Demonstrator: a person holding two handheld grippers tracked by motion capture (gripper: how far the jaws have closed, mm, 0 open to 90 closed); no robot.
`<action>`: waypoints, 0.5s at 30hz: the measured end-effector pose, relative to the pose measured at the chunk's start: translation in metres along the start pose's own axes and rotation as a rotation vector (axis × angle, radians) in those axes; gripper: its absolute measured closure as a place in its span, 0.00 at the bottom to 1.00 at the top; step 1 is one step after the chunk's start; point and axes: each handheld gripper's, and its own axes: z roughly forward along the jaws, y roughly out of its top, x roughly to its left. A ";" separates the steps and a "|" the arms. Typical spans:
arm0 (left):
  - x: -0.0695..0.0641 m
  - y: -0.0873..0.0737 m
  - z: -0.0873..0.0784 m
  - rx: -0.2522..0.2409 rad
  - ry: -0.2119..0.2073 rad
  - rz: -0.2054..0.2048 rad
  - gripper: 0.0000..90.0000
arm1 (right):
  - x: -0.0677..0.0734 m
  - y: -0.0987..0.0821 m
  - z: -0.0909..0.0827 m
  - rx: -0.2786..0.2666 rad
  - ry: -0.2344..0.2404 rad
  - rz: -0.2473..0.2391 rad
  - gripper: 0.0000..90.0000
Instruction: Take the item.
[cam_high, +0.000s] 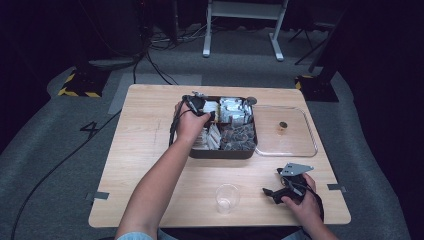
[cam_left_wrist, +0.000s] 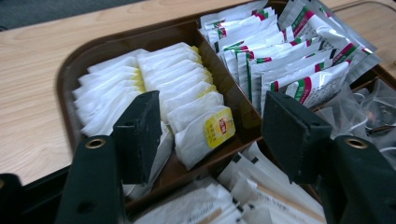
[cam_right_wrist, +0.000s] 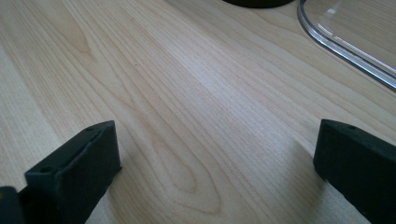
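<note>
A brown divided tray (cam_high: 220, 154) stands mid-table, packed with sachets. My left gripper (cam_high: 197, 106) hangs over its far-left compartment. In the left gripper view the jaws of my left gripper (cam_left_wrist: 212, 112) stand apart above a row of white tea bags (cam_left_wrist: 177, 84). One tea bag with a yellow tag (cam_left_wrist: 218, 128) lies between the jaws, and neither pad touches it. My right gripper (cam_high: 281, 187) rests near the table's front right. In its own view my right gripper (cam_right_wrist: 215, 140) is wide open over bare wood.
White sachets with red and green print (cam_left_wrist: 289, 65) fill the neighbouring compartment, and paper-wrapped sticks (cam_left_wrist: 261, 196) lie nearer. A clear tray (cam_high: 311, 145) holding a small brown piece (cam_high: 282, 128) sits right of the brown tray. A clear plastic cup (cam_high: 226, 198) stands near the front edge.
</note>
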 end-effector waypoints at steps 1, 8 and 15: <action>0.000 0.001 0.003 0.006 -0.003 0.002 0.43 | 0.000 0.000 0.000 0.000 0.000 0.000 0.01; 0.000 0.002 0.029 0.044 -0.045 -0.045 0.58 | 0.000 0.000 0.000 0.000 -0.001 0.000 0.01; 0.005 -0.001 0.042 0.091 -0.028 -0.027 0.59 | 0.000 0.000 0.000 0.000 0.000 0.001 0.01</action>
